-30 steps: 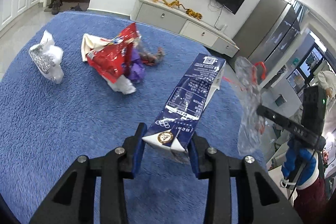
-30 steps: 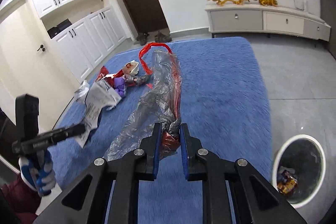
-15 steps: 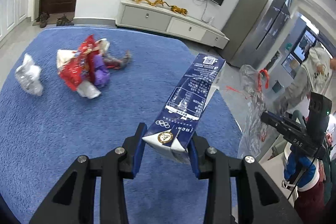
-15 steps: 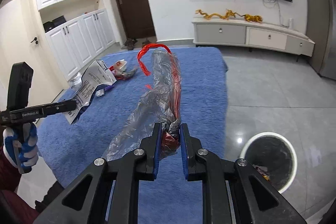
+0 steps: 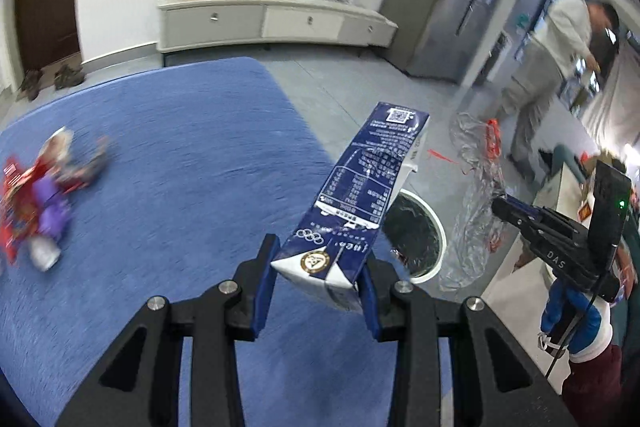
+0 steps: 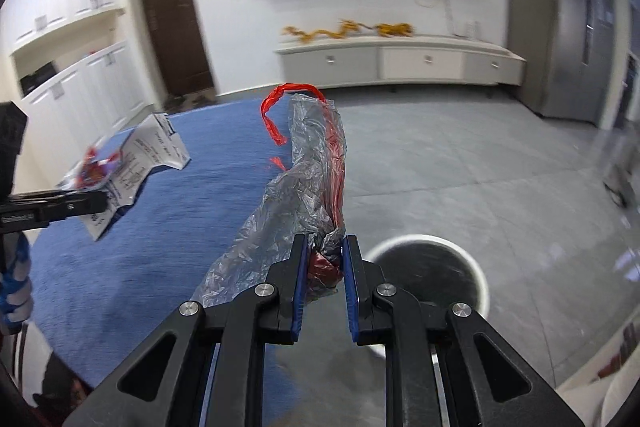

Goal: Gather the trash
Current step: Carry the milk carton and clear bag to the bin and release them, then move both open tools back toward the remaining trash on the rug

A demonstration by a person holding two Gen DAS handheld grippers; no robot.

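Trash in both hands, and the bin (image 5: 438, 239) sits on the grey floor just off the corner of the blue rug (image 5: 172, 163). My left gripper (image 5: 318, 283) is clamped on the bottom end of a dark blue milk carton (image 5: 360, 195), one pad on each side of the folded base, so the long body sticks out ahead and up at a tilt. I hold it by the end because the base is the stiffest part and the carton can slide free nose-first once I let go. In the left camera its far end overlaps the white rim of the bin, though I judge it is not yet over the opening.

My right gripper (image 6: 324, 263) is nearly closed, pinching the bunched neck of a crumpled clear plastic bag (image 6: 308, 179) with red handles. The bag has no shape of its own, so a tight grip on the gathered part stops it from slipping, and the loose film trails out in front. From this side the bin (image 6: 478, 277) lies just right of my fingers and below them, close enough that I judge the bag goes in first.

More wrappers (image 5: 36, 203) lie in a heap on the far left of the rug, well apart from the bin, waiting for another trip. Someone stands by the fridge in the background, clear of my path.
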